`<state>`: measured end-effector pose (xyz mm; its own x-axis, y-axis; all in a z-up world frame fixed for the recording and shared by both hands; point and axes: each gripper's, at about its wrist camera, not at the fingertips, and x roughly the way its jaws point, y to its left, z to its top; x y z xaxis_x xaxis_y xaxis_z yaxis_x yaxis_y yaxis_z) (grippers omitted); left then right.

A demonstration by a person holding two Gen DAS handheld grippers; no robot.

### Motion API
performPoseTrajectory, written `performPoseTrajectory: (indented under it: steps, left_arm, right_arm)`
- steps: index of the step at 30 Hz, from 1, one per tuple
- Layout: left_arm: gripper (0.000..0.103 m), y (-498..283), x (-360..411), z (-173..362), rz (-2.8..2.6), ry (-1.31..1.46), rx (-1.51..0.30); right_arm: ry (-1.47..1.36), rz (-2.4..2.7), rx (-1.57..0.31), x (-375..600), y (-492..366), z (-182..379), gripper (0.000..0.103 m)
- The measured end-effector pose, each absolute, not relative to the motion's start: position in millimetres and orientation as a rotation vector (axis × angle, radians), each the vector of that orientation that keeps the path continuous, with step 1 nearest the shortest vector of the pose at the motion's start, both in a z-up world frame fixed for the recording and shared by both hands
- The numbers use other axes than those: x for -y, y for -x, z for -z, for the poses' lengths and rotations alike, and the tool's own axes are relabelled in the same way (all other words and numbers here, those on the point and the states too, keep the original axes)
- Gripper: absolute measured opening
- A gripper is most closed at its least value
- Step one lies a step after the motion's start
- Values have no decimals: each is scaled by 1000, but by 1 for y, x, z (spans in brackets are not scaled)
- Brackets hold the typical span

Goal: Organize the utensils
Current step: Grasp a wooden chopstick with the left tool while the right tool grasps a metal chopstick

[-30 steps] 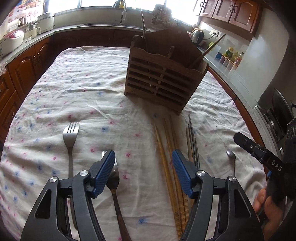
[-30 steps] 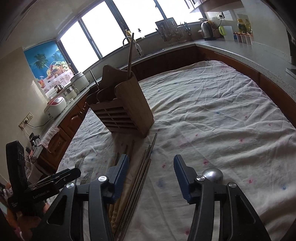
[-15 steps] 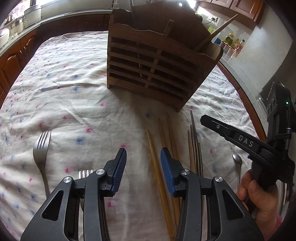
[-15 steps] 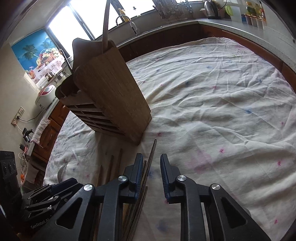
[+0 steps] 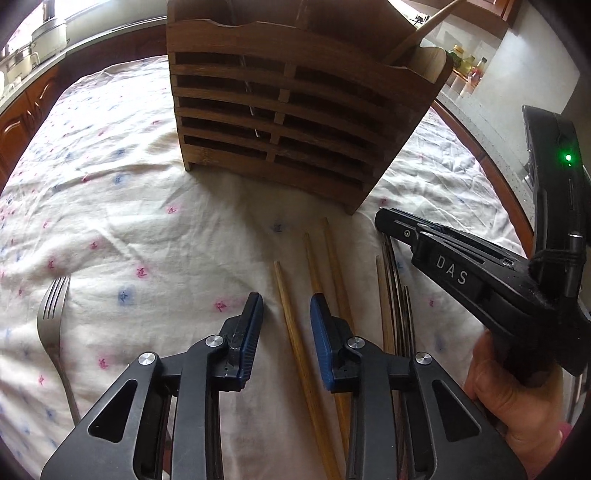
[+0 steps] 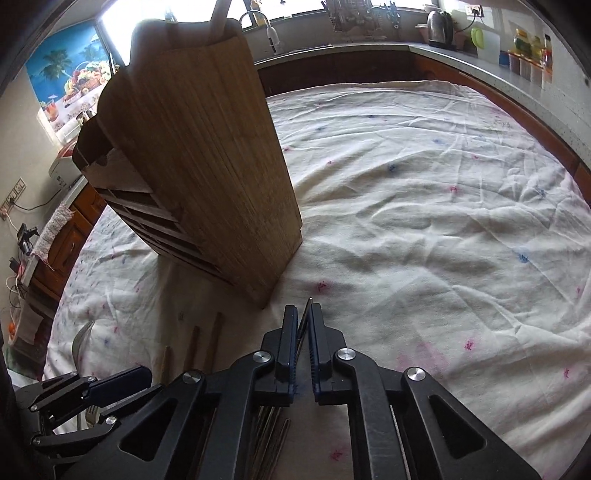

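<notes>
A slatted wooden utensil holder (image 5: 295, 110) stands on the flowered tablecloth; it also shows in the right wrist view (image 6: 199, 177). Wooden chopsticks (image 5: 291, 325) and dark metal chopsticks (image 5: 395, 295) lie in front of it. My left gripper (image 5: 286, 325) is open, its fingers either side of one wooden chopstick, low over the cloth. My right gripper (image 6: 303, 332) is shut on a metal chopstick (image 6: 306, 314), whose tip sticks out beyond the pads. The right gripper also shows in the left wrist view (image 5: 461, 269), above the metal chopsticks.
A fork (image 5: 53, 325) lies on the cloth at the left. A wooden utensil (image 5: 417, 33) leans out of the holder's right compartment. Kitchen counters with appliances ring the table (image 6: 443, 203). A hand (image 5: 517, 387) holds the right gripper.
Both grippers moved forward toward the holder and down to the chopsticks. The left narrowed around a wooden chopstick. The right closed from wide open onto a metal chopstick.
</notes>
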<state>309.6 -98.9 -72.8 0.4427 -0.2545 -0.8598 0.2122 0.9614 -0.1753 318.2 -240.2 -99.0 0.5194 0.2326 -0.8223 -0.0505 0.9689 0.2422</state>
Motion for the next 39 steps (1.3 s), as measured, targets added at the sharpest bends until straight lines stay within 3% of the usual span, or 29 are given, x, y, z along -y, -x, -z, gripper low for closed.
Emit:
performPoseTrajectory:
  steps: [2,13,15,34,39]
  left_arm:
    - [9,-310,102,73,279,8,-1069]
    - [5,-303,86,64,296,63,-1045]
    - [0,-298,80,58,305,79,-1038]
    - [0,-277,84,55,328,28,-1063]
    - [7,-279,86,67,321,6,-1096]
  right_arm:
    - [-181,-169,-1004,238,-317,99,6]
    - [-330,-207,-981,256,-303,90,4]
    - [-348,-217,-977,259,-298,85,4]
    - [-240,-271,-1040,239,-258,95,5]
    - [-187,-263,-1046,236,-244,93,6]
